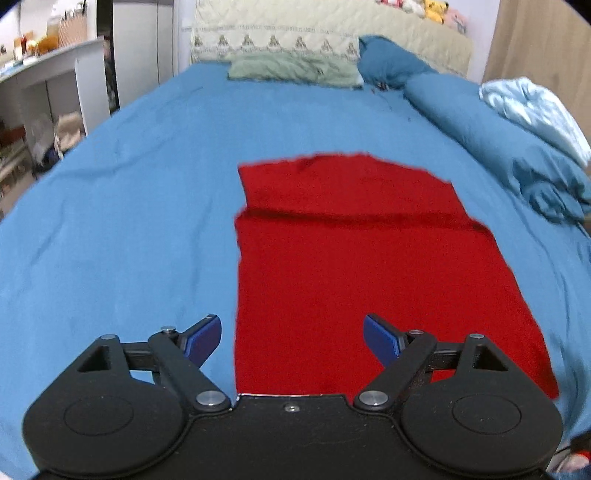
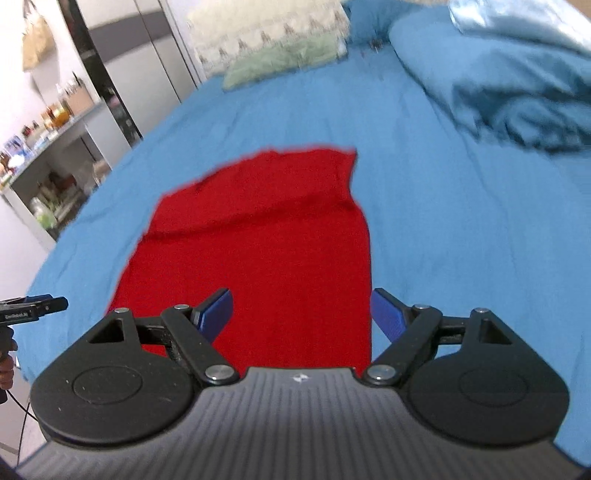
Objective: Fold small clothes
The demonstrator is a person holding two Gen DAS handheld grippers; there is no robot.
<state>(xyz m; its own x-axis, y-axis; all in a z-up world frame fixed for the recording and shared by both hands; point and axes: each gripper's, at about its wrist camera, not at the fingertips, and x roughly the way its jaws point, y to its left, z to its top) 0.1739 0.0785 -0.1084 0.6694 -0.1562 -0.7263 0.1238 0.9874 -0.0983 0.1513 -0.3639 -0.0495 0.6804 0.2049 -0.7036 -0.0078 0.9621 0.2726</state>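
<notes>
Nearest the left wrist camera, the left tool (image 1: 291, 339) hovers with its two blue fingers (image 1: 202, 338) spread wide and nothing between them. Its left finger sits over the blue bedsheet (image 1: 129, 221), its right finger over the red garment (image 1: 351, 273); whether either touches the cloth cannot be told. That garment lies flat on the bed in a roughly rectangular shape, its near edge hidden under the tool body. A crosswise fold line runs over it toward the far end, where a narrower section lies. Its left edge runs straight away from the camera, close to the tool's left finger. Beyond it a pale green pillow (image 1: 295, 68) rests against the cream quilted headboard (image 1: 295, 26). A rumpled blue duvet (image 1: 498, 129) is heaped along the right side of the bed, with a light blue blanket (image 1: 532, 107) on top. Grey shelving (image 1: 48, 74) stands off to the left.

From the right wrist camera, the right tool (image 2: 301, 314) is likewise released, fingers wide apart and empty. Its left finger lies over the red garment (image 2: 266, 240), and its right finger sits just past the garment's right edge, over the bedsheet (image 2: 461, 240). At the left border the tip of the left tool (image 2: 29, 306) shows, beside the near left part of the garment. Green pillow (image 2: 280, 62) and duvet (image 2: 480, 74) appear blurred farther back.
</notes>
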